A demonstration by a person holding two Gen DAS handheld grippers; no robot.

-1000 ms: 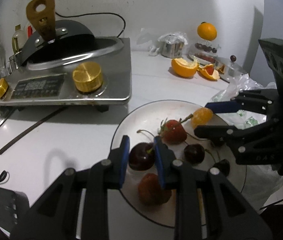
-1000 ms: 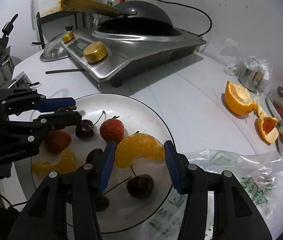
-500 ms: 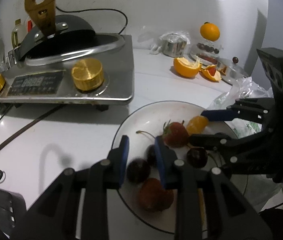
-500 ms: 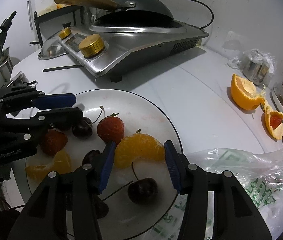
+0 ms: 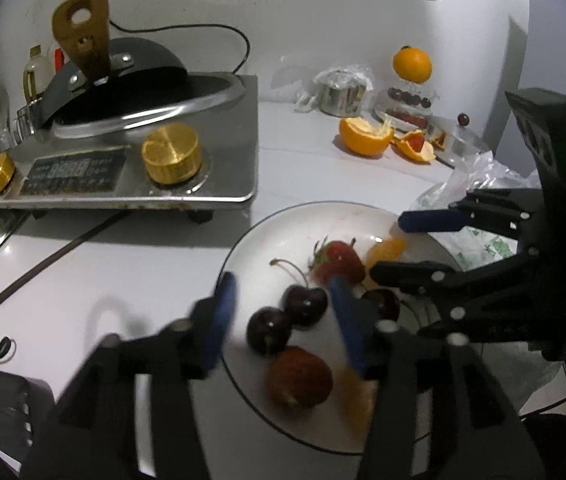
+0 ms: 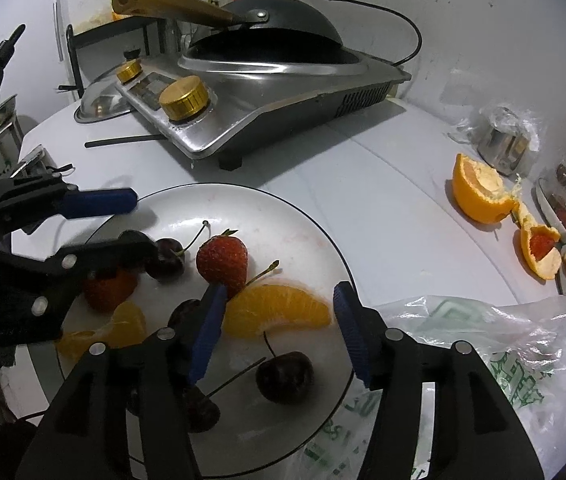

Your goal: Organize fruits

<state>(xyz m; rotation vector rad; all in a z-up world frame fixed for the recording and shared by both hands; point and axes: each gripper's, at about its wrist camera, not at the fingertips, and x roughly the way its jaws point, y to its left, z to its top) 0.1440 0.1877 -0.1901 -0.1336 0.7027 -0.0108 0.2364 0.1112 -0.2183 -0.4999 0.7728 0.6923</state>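
Note:
A white plate (image 5: 283, 232) (image 6: 283, 208) holds the fruit. My left gripper (image 5: 283, 320) is over its near side with its jaws opening. Two dark cherries (image 5: 269, 330) (image 5: 305, 306) lie loose on the plate between its blue pads, touching neither. A strawberry (image 5: 339, 266) (image 6: 222, 262) sits mid-plate and a second strawberry (image 5: 299, 376) lies nearer. My right gripper (image 6: 279, 320) is also opening. An orange segment (image 6: 279, 312) rests on the plate between its pads, with a small gap on the right. Another cherry (image 6: 285, 376) lies below it. The left gripper (image 6: 135, 220) shows at the plate's left edge.
A steel cooker with a black wok (image 5: 123, 160) (image 6: 263, 92) stands behind the plate. A dark stick (image 5: 63, 256) lies in front of it. Orange peel halves (image 6: 479, 192), a metal cup (image 5: 343, 96) and a whole orange (image 5: 412, 65) sit at the back right. A plastic bag (image 6: 483, 340) borders the plate.
My left jaws were shut on a cherry and have spread wide; the cherry now lies on the plate beside another. My right jaws have widened off the orange segment.

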